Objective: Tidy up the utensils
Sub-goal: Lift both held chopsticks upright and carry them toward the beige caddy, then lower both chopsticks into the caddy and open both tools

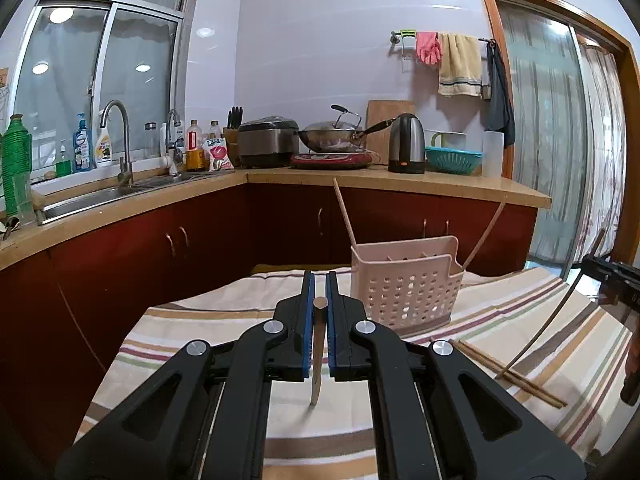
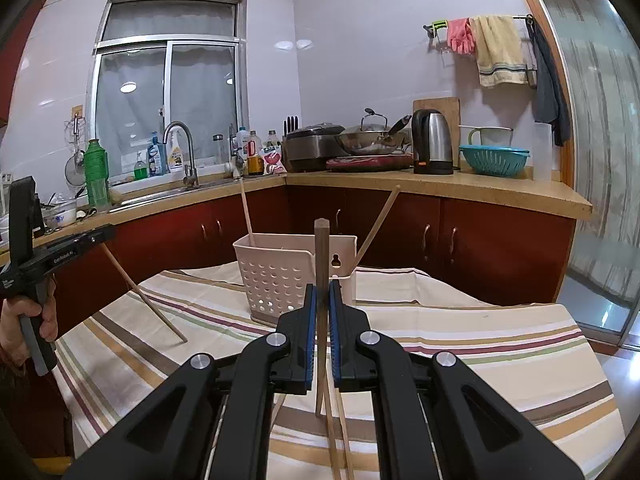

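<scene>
My left gripper is shut on a wooden chopstick that stands almost upright between the blue pads, its lower tip just above the striped cloth. My right gripper is shut on another chopstick, also near upright. A pink perforated utensil caddy stands on the cloth ahead of both, a little right of the left gripper. Two chopsticks lean out of it. Loose chopsticks lie on the cloth under the right gripper.
The striped cloth covers a small table. Behind it run red cabinets under a counter with a sink, bottles, a rice cooker, a wok, a kettle and a teal colander. A hand grips the left tool's handle.
</scene>
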A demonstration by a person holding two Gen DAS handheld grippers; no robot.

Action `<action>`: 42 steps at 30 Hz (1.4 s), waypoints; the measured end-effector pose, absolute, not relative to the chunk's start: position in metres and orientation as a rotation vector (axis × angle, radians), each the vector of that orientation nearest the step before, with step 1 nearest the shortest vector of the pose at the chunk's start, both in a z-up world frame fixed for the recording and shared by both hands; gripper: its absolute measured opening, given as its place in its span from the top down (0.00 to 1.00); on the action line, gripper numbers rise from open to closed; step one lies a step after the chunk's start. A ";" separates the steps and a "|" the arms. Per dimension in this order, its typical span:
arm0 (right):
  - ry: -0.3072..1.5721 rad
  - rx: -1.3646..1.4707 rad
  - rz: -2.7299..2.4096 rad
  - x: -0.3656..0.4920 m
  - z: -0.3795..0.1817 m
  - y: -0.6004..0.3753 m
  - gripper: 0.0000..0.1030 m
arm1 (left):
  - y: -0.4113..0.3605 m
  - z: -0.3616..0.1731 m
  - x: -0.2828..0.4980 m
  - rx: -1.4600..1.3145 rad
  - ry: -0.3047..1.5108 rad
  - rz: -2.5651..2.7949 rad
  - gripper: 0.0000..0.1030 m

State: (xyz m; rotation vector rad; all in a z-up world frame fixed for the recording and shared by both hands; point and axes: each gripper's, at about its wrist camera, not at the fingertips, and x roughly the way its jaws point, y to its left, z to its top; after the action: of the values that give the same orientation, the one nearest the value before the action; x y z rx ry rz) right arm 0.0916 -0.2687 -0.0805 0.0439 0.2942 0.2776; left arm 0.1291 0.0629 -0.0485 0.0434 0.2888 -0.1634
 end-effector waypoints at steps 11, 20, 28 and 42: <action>0.280 0.068 0.272 0.100 -0.062 -0.273 0.93 | 0.055 -0.032 0.147 -0.008 0.292 -0.226 0.94; 0.157 0.079 0.301 0.113 -0.014 -0.275 0.93 | 0.026 0.031 0.157 0.006 0.166 -0.324 0.94; 0.062 0.080 0.318 0.153 0.022 -0.274 0.93 | -0.011 0.085 0.196 0.037 0.036 -0.358 0.94; 0.184 0.119 0.337 0.242 -0.017 -0.269 0.93 | -0.037 0.042 0.295 0.027 0.116 -0.324 0.94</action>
State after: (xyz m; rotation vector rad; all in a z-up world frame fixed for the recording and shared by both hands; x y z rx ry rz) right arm 0.2424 -0.2693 -0.0169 0.1195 0.1841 0.3365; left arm 0.2951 -0.0367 0.0418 0.0275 0.1159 -0.3240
